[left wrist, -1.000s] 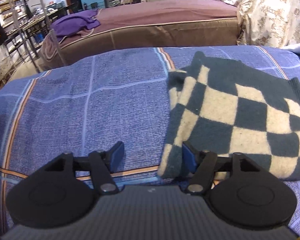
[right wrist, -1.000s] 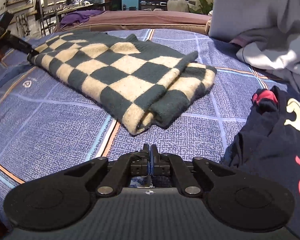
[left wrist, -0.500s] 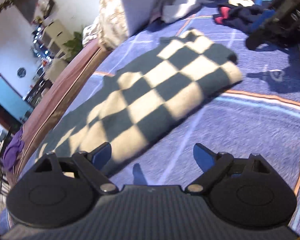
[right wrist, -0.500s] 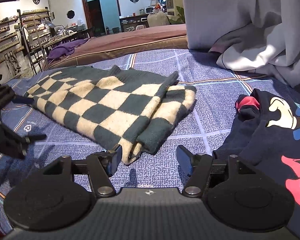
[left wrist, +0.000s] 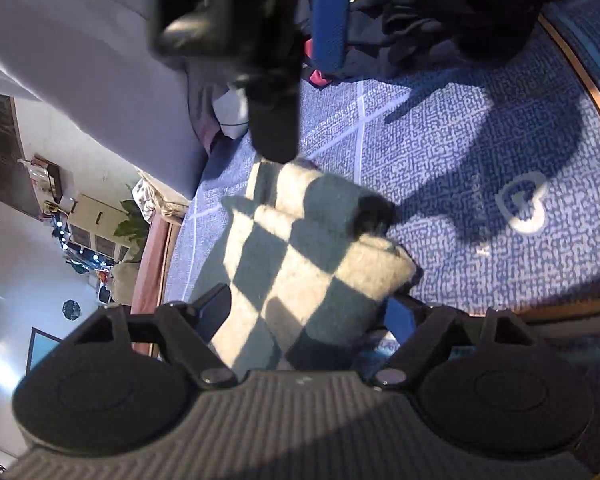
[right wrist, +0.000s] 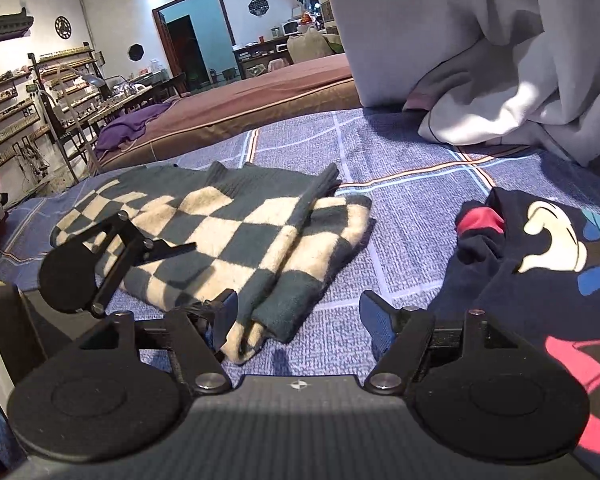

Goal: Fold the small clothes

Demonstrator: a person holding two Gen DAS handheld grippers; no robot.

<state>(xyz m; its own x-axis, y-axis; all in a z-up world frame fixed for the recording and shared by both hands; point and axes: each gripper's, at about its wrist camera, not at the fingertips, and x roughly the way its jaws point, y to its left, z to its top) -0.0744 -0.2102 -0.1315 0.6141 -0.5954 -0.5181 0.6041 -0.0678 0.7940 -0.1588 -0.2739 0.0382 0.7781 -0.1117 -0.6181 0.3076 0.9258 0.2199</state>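
The folded checkered sweater point(right wrist: 236, 240) lies on the blue patterned bedspread point(right wrist: 412, 208), filling the lower left and middle of the right wrist view. The right gripper point(right wrist: 298, 316) stands wide, its jaws having just opened further; the sweater's near corner lies between them, untouched by the right finger. The left gripper point(left wrist: 308, 312), rolled on its side, straddles the sweater's folded end; its jaws have just been closing, though whether the pads press the knit is hard to tell. A dark printed garment point(right wrist: 540, 264) lies at right.
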